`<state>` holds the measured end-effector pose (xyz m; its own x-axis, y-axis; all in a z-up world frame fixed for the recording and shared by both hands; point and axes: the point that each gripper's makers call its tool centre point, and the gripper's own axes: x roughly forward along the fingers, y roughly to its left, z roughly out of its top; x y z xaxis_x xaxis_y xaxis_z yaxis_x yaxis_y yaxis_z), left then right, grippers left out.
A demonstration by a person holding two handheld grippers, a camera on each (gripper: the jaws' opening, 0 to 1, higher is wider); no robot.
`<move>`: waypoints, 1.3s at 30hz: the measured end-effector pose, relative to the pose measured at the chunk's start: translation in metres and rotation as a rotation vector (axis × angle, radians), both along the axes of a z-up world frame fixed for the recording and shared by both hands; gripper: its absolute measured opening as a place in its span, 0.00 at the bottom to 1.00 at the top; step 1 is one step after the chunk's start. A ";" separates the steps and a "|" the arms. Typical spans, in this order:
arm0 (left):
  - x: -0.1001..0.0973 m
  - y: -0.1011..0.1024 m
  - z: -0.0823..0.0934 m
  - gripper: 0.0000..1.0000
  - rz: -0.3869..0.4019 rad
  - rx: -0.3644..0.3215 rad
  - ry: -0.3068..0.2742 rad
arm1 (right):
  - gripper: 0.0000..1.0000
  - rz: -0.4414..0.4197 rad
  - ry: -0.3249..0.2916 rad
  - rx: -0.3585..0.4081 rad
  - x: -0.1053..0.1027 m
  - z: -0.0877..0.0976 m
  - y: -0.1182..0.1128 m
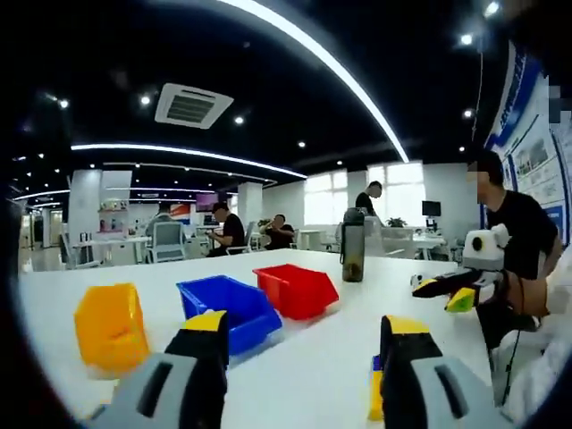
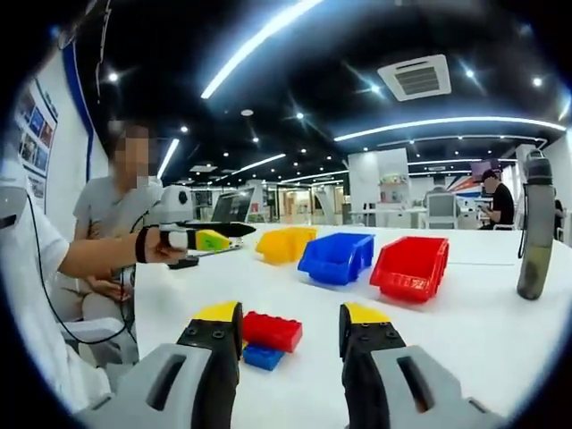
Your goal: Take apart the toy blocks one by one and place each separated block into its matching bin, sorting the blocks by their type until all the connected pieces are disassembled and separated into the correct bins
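Observation:
In the left gripper view my left gripper (image 1: 307,326) hovers open over the white table (image 1: 340,366). A yellow and blue block piece (image 1: 375,398) peeks out at the inner edge of its right-hand jaw; whether they touch I cannot tell. Beyond stand a yellow bin (image 1: 112,326), a blue bin (image 1: 232,308) and a red bin (image 1: 295,290). In the right gripper view my right gripper (image 2: 290,315) is open above a red block (image 2: 273,331) joined on a blue block (image 2: 262,356), which lie near its left-hand jaw. The yellow bin (image 2: 286,243), blue bin (image 2: 337,257) and red bin (image 2: 411,266) sit farther off.
Another hand-held gripper (image 1: 456,290) with a green block at its tip reaches over the table; it also appears as a gripper (image 2: 201,237) in a person's hand. A dark bottle (image 1: 354,246) (image 2: 536,228) stands right of the red bin. People sit nearby and at far desks.

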<state>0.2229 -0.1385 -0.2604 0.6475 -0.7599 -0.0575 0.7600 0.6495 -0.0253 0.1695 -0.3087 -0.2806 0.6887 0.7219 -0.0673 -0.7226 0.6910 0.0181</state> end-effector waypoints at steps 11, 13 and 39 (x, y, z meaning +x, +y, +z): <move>-0.060 -0.020 -0.045 0.70 -0.128 0.048 0.032 | 0.45 0.003 0.007 -0.022 0.002 -0.004 0.003; -0.064 -0.030 -0.052 0.70 -0.162 0.074 0.042 | 0.45 0.005 0.009 -0.025 0.002 -0.005 0.003; -0.066 -0.073 -0.094 0.49 -0.261 0.164 0.168 | 0.53 0.181 0.101 -0.144 0.020 -0.043 0.048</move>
